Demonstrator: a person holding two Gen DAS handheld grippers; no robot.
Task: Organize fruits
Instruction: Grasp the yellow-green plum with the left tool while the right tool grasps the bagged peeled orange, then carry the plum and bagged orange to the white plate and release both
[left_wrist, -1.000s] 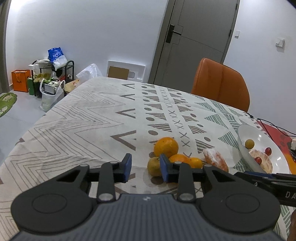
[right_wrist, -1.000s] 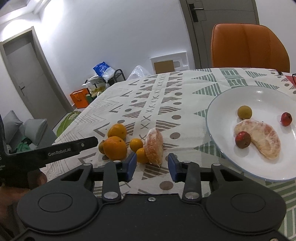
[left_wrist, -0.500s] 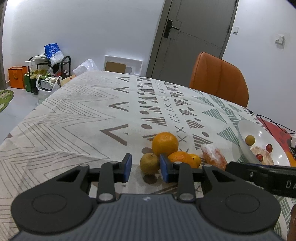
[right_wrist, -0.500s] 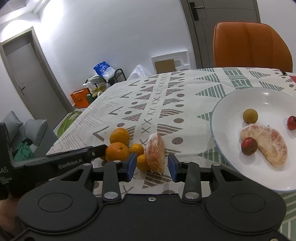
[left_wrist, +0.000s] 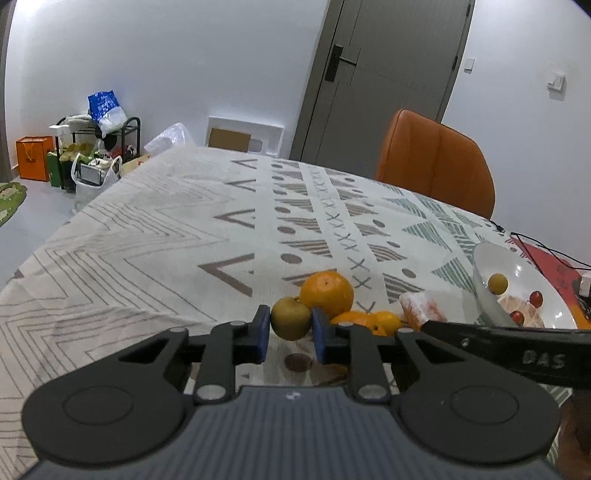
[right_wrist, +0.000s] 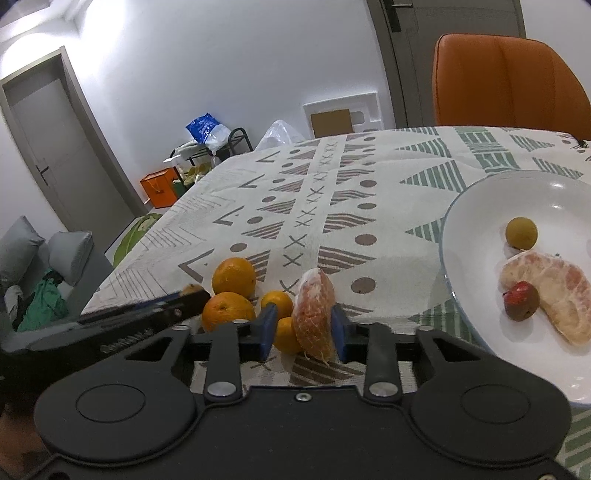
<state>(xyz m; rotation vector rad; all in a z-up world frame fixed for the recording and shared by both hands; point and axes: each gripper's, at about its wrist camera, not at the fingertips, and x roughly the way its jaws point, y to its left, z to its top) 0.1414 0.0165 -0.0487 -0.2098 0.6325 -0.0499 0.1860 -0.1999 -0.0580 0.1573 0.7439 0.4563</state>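
The table (left_wrist: 155, 236) under its patterned cloth is cut off at the near edge by both tools' black bodies. The white plate (right_wrist: 476, 206) at the right runs out of frame; on it lie a peeled segment (right_wrist: 546, 291), a small brown fruit (right_wrist: 521, 233) and a red one (right_wrist: 521, 301).

The left gripper (left_wrist: 290, 334) points down at the table, its blue pads having just closed onto a brownish-green fruit (left_wrist: 290, 322), which sits in front of a large orange (left_wrist: 325, 293).

The right gripper (right_wrist: 302, 330), tilted down likewise, has just closed on a peeled citrus wedge (right_wrist: 314, 314) standing on end, partly hiding two small oranges (right_wrist: 277, 301). The left tool's arm crosses the near-left, blurred.
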